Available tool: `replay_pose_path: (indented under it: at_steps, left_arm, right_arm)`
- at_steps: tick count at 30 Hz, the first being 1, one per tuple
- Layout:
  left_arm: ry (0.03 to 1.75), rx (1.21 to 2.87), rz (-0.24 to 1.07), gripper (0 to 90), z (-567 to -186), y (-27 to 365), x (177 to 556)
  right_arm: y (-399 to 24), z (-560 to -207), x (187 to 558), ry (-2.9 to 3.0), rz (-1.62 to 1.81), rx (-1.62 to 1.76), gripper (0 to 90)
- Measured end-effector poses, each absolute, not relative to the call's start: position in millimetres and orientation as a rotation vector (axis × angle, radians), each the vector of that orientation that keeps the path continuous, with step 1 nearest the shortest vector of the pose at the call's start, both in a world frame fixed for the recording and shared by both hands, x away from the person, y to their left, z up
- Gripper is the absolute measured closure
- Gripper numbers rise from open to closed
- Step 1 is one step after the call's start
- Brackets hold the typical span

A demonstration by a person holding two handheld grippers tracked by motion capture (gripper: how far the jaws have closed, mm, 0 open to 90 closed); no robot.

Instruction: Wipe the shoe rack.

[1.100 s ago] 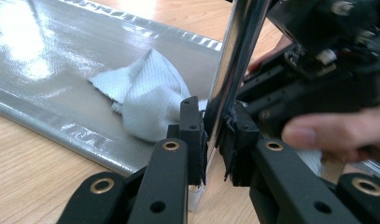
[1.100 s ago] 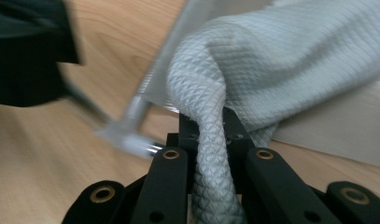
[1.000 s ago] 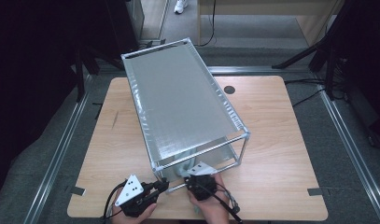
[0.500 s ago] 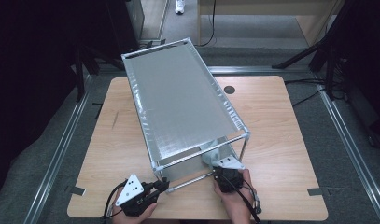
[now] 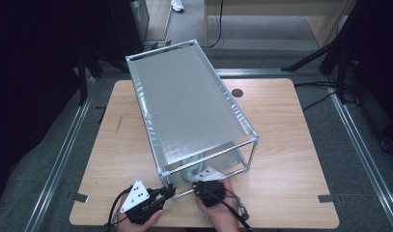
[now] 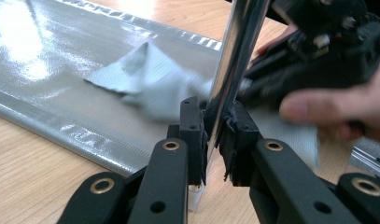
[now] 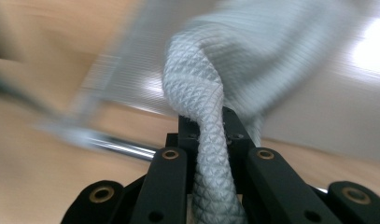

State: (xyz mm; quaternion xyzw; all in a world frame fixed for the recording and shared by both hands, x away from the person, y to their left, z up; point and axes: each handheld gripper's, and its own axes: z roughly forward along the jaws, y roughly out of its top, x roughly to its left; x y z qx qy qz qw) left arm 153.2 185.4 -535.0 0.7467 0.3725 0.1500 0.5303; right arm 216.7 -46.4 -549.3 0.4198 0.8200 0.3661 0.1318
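Observation:
A chrome-framed rack (image 5: pixel 189 101) with grey sheet shelves stands slantwise on the wooden table (image 5: pixel 290 145). At its near left corner, my left gripper (image 5: pixel 171 189) is shut on the upright chrome post (image 6: pixel 234 51), which sits between the pads of that gripper (image 6: pixel 214 126). My right gripper (image 5: pixel 203 181) is at the open near end of the rack, low by the bottom shelf (image 6: pixel 47 70). It is shut on a grey waffle-weave cloth (image 7: pixel 197 93), which rises bunched from between the jaws of my right gripper (image 7: pixel 208 126). The cloth (image 6: pixel 150 84) lies on the bottom shelf.
The rack's lower front bar (image 7: pixel 117 147) runs just ahead of my right gripper. A round dark hole (image 5: pixel 237 92) sits in the table behind the rack. Metal rails (image 5: pixel 358 145) flank the table on the floor. Bare wood lies left and right of the rack.
My right gripper swung right along the rack's near end with the cloth, then came back left toward the middle. The left gripper kept its hold on the post.

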Motion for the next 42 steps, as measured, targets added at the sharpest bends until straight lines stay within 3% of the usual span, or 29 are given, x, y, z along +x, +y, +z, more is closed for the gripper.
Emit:
replay_pose_path:
  at_steps: [5, 14, 21, 28, 34, 37, 42]
  left_arm:
    - [0.888, 1.782, 0.354, 79.8, -535.1, 183.7, 153.4]
    - [0.885, 1.784, 0.359, 79.8, -535.3, 184.4, 154.6]
    - [0.884, 1.788, 0.361, 79.8, -535.0, 184.8, 154.6]
    - [0.894, 1.782, 0.363, 79.8, -535.1, 188.3, 155.4]
    - [0.902, 1.779, 0.370, 79.8, -535.1, 191.0, 156.3]
    - [0.903, 1.780, 0.372, 79.8, -535.1, 192.4, 157.0]
    - [0.915, 1.774, 0.376, 79.8, -535.4, 195.7, 158.3]
  right_arm:
    - [-104.8, -537.2, 218.6, 2.225, 0.983, 1.335, 81.8]
    - [-164.1, -514.7, 204.9, 2.160, 0.897, 1.349, 81.8]
    - [-238.3, -491.2, 199.7, 1.891, 0.972, 1.541, 82.0]
    - [-260.1, -461.0, 208.7, 1.720, 1.000, 1.513, 82.0]
    - [-258.8, -480.5, 238.5, 1.711, 0.893, 1.518, 81.8]
    - [-260.9, -501.5, 250.5, 1.749, 0.796, 1.568, 73.0]
    - [-272.5, -505.1, 239.1, 1.706, 0.813, 1.611, 48.2]
